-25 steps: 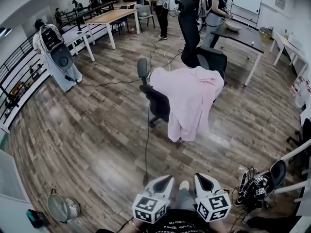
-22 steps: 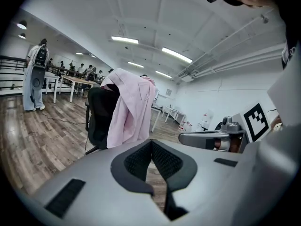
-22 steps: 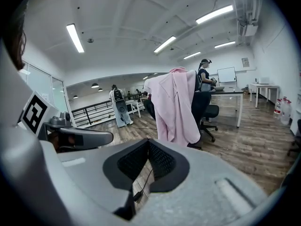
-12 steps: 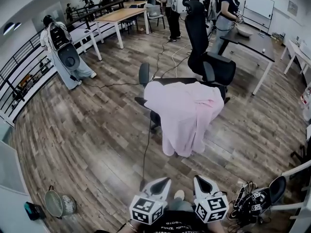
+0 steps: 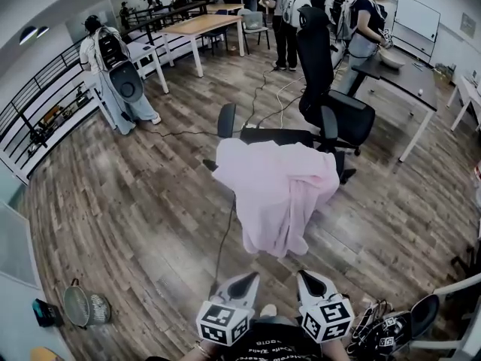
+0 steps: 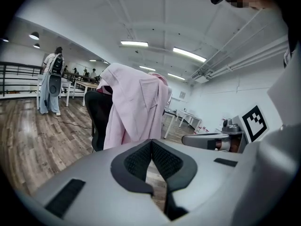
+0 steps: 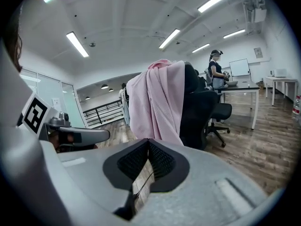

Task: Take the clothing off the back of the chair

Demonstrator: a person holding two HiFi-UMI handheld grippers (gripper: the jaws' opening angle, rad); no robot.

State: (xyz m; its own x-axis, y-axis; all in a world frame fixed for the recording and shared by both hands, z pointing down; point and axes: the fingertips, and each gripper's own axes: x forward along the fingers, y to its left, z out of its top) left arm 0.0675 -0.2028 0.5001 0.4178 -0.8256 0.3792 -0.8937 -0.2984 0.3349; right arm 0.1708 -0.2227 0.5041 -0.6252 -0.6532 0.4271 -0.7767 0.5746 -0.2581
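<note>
A black office chair [image 5: 276,136] stands on the wooden floor [image 5: 135,201], with the pink clothing [image 5: 278,186] draped over its back and hanging low. Well short of it, the left gripper [image 5: 248,280] and right gripper [image 5: 304,277] are both clenched on nothing

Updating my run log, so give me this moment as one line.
stage: pre-grasp | left tool: shut, empty | right tool: shut, empty | pink garment: draped over chair back, untouched

Clothing [image 5: 278,194]: plain pale pink; chair [image 5: 274,136]: black; floor [image 5: 135,201]: brown-grey wood-grain planks; left gripper [image 5: 246,283] and right gripper [image 5: 308,278]: light grey bodies, black-and-white square markers, black textured jaws.
</note>
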